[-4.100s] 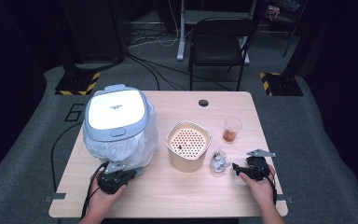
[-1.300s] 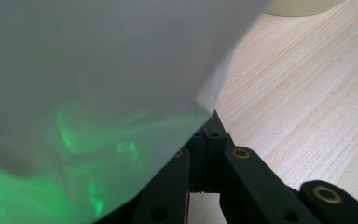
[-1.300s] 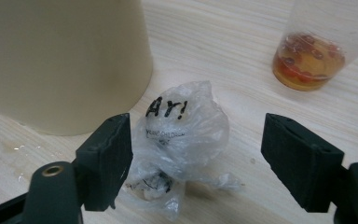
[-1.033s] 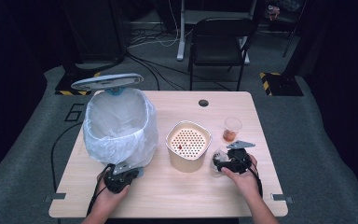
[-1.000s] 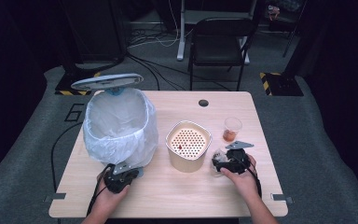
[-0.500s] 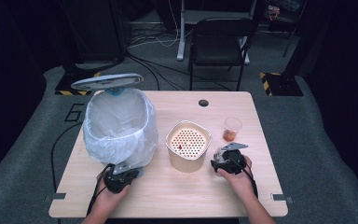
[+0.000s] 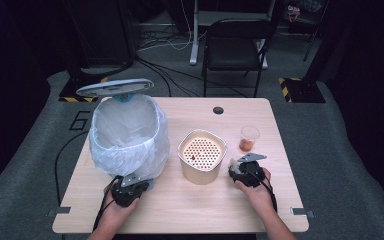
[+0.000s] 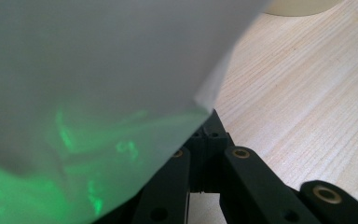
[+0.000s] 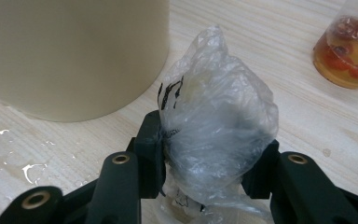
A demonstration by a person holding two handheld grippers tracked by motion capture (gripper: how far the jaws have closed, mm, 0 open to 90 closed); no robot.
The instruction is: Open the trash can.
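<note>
- A light wooden table [image 7: 190, 210].
- On it stand 1 lined bin [image 7: 128, 135], 1 cream strainer pot [image 7: 202, 156] and 1 small cup [image 7: 249, 138].
- Water drops [image 9: 25, 169] lie beside the pot.

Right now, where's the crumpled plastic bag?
The crumpled plastic bag sits between the right claw's jaws on the table's right side, just right of the beige strainer tub and in front of the small cup.

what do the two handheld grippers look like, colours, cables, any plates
Both are black. The left gripper trails a black cable off the table's near-left edge; the right gripper carries a grey three-cornered plate on top, its cable running back along the forearm. Up close, the matte black jaws show brass-coloured rivets. No sleeves are visible.
</note>
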